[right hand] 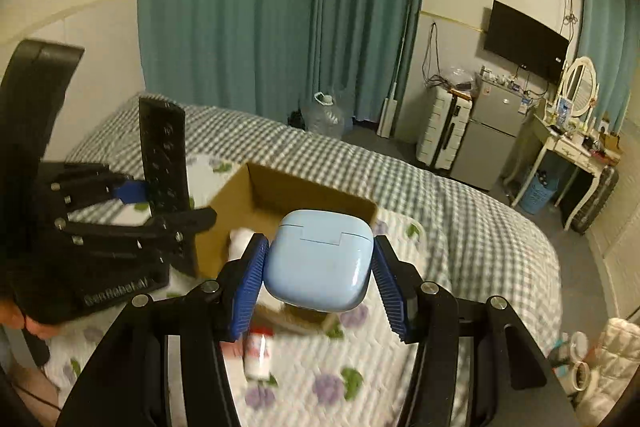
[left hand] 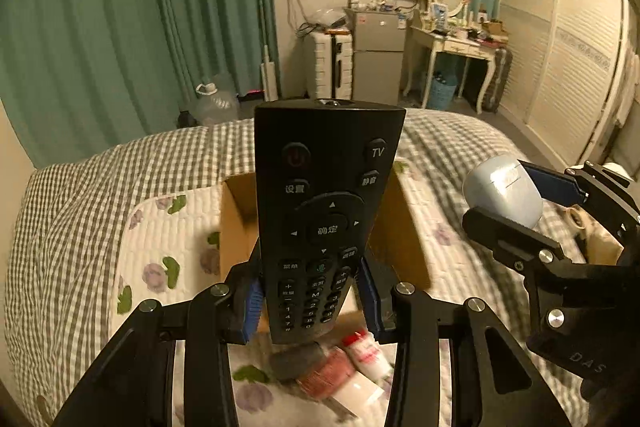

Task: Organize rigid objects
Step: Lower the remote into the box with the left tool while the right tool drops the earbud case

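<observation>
My left gripper (left hand: 310,301) is shut on a black TV remote (left hand: 324,219) and holds it upright above an open cardboard box (left hand: 236,223) on the bed. The remote (right hand: 164,155) and left gripper (right hand: 138,205) also show at the left of the right wrist view. My right gripper (right hand: 318,277) is shut on a light blue earbud case (right hand: 320,261), held above the box (right hand: 280,187). The case (left hand: 502,189) and right gripper (left hand: 516,195) show at the right of the left wrist view.
The box sits on a floral quilted mat (right hand: 328,383) over a checked bedspread (right hand: 460,211). A white tube with red cap (left hand: 366,351), a pink item (left hand: 330,373) and a grey item (left hand: 296,359) lie on the mat before the box. Something white (right hand: 240,239) lies inside the box.
</observation>
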Action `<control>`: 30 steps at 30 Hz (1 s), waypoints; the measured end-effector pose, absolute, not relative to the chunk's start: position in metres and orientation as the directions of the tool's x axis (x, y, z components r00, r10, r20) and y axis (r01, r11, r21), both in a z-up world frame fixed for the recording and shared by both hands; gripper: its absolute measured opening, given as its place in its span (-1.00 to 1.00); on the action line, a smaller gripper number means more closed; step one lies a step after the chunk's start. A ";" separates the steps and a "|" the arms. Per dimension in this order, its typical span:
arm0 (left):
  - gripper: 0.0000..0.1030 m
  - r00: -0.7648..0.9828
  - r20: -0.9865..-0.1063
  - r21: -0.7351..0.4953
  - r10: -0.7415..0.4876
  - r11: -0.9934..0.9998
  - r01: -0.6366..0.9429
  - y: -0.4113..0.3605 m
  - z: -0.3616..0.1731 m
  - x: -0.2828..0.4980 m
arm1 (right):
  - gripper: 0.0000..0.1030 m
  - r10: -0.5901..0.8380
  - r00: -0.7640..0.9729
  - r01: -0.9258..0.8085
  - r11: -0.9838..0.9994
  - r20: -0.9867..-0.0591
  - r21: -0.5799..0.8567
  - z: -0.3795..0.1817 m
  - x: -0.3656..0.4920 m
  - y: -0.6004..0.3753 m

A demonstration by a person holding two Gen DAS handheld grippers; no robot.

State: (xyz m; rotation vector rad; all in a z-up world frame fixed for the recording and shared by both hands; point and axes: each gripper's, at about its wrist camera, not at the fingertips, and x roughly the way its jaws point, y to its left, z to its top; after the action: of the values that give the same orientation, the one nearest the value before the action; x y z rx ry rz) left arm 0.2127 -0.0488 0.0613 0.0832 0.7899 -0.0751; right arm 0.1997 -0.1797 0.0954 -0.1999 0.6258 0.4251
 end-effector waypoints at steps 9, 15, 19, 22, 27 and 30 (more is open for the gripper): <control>-0.21 0.638 -0.770 0.050 -0.017 0.995 0.088 -0.029 -0.013 0.279 | 0.02 0.313 0.699 -0.420 0.907 -0.643 -0.016 0.022 0.278 -0.148; -0.20 0.608 -0.793 0.041 -0.036 0.993 0.112 -0.030 -0.044 0.302 | 0.02 0.315 0.676 -0.441 0.897 -0.666 -0.024 -0.022 0.305 -0.139; -0.15 0.621 -0.783 0.053 -0.033 0.991 0.119 -0.030 -0.049 0.300 | 0.03 0.332 0.683 -0.452 0.892 -0.651 -0.020 -0.030 0.313 -0.142; -0.01 0.636 -0.771 0.069 -0.023 0.990 0.120 -0.028 -0.043 0.291 | 0.23 0.320 0.670 -0.449 0.893 -0.670 -0.022 -0.033 0.314 -0.145; 0.11 0.662 -0.749 0.035 -0.029 0.996 0.084 -0.016 -0.013 0.263 | 0.31 0.308 0.694 -0.432 0.901 -0.651 -0.034 -0.010 0.292 -0.160; 0.34 0.695 -0.718 0.025 -0.033 0.997 0.073 -0.011 0.014 0.235 | 0.40 0.297 0.707 -0.430 0.901 -0.641 -0.058 0.014 0.267 -0.168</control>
State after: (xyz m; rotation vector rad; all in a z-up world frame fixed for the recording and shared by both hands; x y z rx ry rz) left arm 0.2352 -0.0105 0.0138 0.0528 0.8005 -0.0589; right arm 0.2670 -0.1679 0.0139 -0.2098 0.6730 0.4070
